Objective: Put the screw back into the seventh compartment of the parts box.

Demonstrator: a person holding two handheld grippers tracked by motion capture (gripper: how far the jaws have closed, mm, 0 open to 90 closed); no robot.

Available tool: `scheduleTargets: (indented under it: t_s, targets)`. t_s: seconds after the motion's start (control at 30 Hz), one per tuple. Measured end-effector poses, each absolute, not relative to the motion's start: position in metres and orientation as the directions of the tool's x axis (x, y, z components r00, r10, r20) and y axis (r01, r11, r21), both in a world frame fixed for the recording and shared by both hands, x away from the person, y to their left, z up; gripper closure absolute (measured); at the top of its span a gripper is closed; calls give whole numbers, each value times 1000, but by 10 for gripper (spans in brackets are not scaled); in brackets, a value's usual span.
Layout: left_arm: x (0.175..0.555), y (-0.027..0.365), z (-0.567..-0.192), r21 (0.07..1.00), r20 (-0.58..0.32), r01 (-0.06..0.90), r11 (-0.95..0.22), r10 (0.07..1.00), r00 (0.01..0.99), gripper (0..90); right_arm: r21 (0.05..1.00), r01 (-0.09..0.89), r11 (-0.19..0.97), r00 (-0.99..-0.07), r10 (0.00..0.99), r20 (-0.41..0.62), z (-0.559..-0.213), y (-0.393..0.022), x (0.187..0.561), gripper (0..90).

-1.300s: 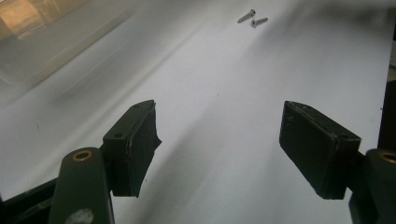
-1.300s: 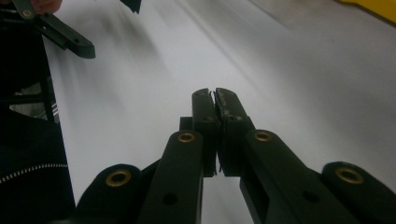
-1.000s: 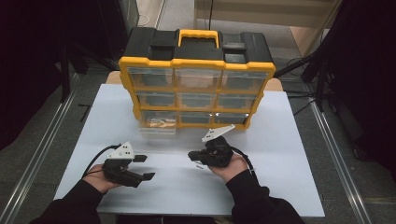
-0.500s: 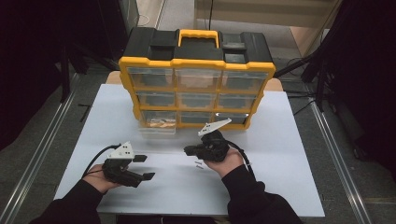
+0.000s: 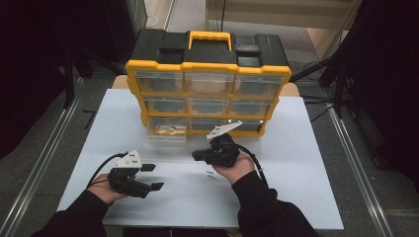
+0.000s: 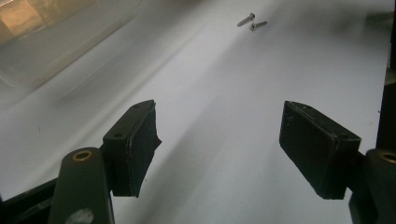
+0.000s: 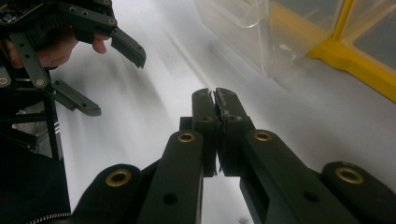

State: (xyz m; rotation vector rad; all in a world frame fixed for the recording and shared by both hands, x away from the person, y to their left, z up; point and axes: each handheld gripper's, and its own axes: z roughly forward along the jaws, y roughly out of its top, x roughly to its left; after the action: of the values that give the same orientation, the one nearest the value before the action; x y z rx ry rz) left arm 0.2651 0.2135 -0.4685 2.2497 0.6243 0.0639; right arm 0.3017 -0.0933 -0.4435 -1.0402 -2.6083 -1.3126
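In the high view a person's two sleeved forearms are coming in from the bottom edge over a white table (image 5: 306,163). The left gripper (image 5: 152,177) is sitting in the lower left of the frame, its jaws standing wide apart with nothing between them; in the left gripper view its two black pads (image 6: 140,140) are framing bare tabletop. The right gripper (image 5: 196,155) is hovering near the centre of the frame, pointing toward the left edge, and the right gripper view shows its jaws pressed together with nothing visible between them (image 7: 215,100). Two small screws (image 5: 210,174) are lying loose on the table just below and slightly right of the right gripper's tips in the high view, touching neither gripper; in the left gripper view they are showing side by side near the top edge, right of centre (image 6: 251,21). A clear plastic drawer (image 5: 167,136) is resting on the table just in front of the lower left compartment of a yellow and black organiser case (image 5: 210,69), which is standing upright across the upper middle of the frame, with something brownish inside the drawer that is too blurred to identify. The drawer is also appearing in the upper right of the right gripper view (image 7: 252,32).
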Motion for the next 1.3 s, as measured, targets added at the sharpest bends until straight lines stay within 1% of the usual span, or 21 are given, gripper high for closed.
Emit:
scheduleTargets:
  t_s: [0.37, 0.43, 0.77, 1.0, 1.03, 1.3]
  targets:
    - [265, 214, -469, 708, -149, 417, -569, 457, 877, 277, 691, 590, 418, -771, 545, 329, -440, -87, 308, 891]
    - [266, 215, -467, 694, -145, 418, -586, 456, 878, 277, 690, 589, 420, -772, 545, 327, -439, -86, 309, 891]
    - [265, 214, -469, 708, -151, 414, -572, 451, 880, 276, 692, 588, 419, -774, 539, 331, -435, -81, 316, 891]
    - [265, 215, -467, 692, -149, 419, -588, 451, 880, 277, 698, 583, 416, -776, 539, 327, -429, -77, 319, 891]
    - [265, 215, -468, 706, -155, 419, -572, 452, 879, 276, 701, 578, 418, -779, 538, 322, -428, -77, 320, 891]
    - [265, 215, -469, 708, -154, 417, -570, 452, 879, 276, 714, 570, 406, -781, 538, 318, -421, -71, 326, 891]
